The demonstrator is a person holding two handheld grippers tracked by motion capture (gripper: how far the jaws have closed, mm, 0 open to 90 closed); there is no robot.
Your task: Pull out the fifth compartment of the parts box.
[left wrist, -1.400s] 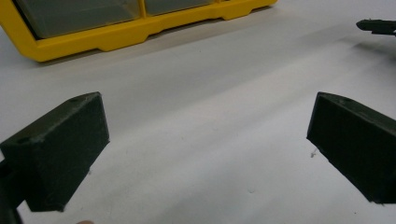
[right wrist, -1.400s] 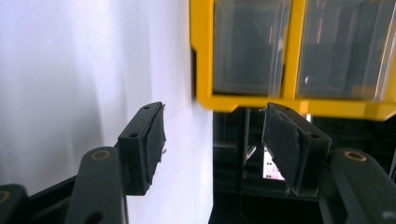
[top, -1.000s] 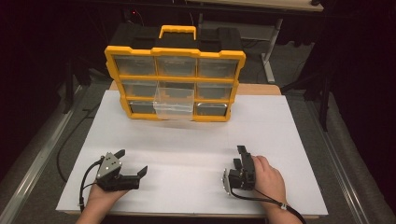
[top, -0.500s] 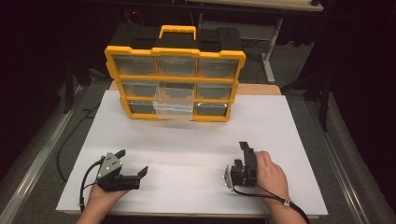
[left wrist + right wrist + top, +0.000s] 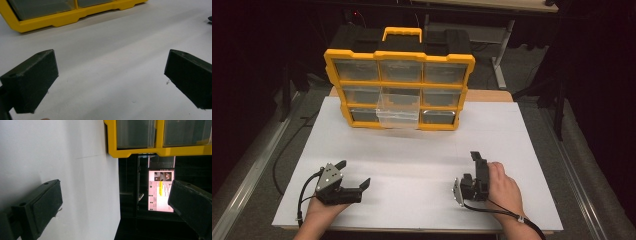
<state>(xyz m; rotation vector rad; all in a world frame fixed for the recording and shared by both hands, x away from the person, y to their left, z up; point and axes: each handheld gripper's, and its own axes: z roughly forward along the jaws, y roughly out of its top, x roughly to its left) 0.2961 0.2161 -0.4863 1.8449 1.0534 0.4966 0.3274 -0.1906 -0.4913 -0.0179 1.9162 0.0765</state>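
Observation:
A yellow organizer box (image 5: 399, 90) stands upright at the far middle of the white table, its grid of clear drawers facing me. One clear drawer (image 5: 398, 107) in the middle column is pulled out. My left gripper (image 5: 354, 173) rests near the front left; in the left gripper view its jaws (image 5: 110, 75) stand wide apart over bare table. My right gripper (image 5: 476, 159) lies rolled on its side at the front right. Its jaws (image 5: 115, 205) have just been opening, stand wide apart and have nothing between them.
The white sheet (image 5: 422, 150) covers the table from the box to the front edge. Cables trail from both grippers toward the person. Past the table's far right edge a lit screen (image 5: 161, 191) glows in the dark room. Metal rails run along both sides.
The right hand has shifted slightly to the right with its gripper. The left hand and the organizer have stayed put.

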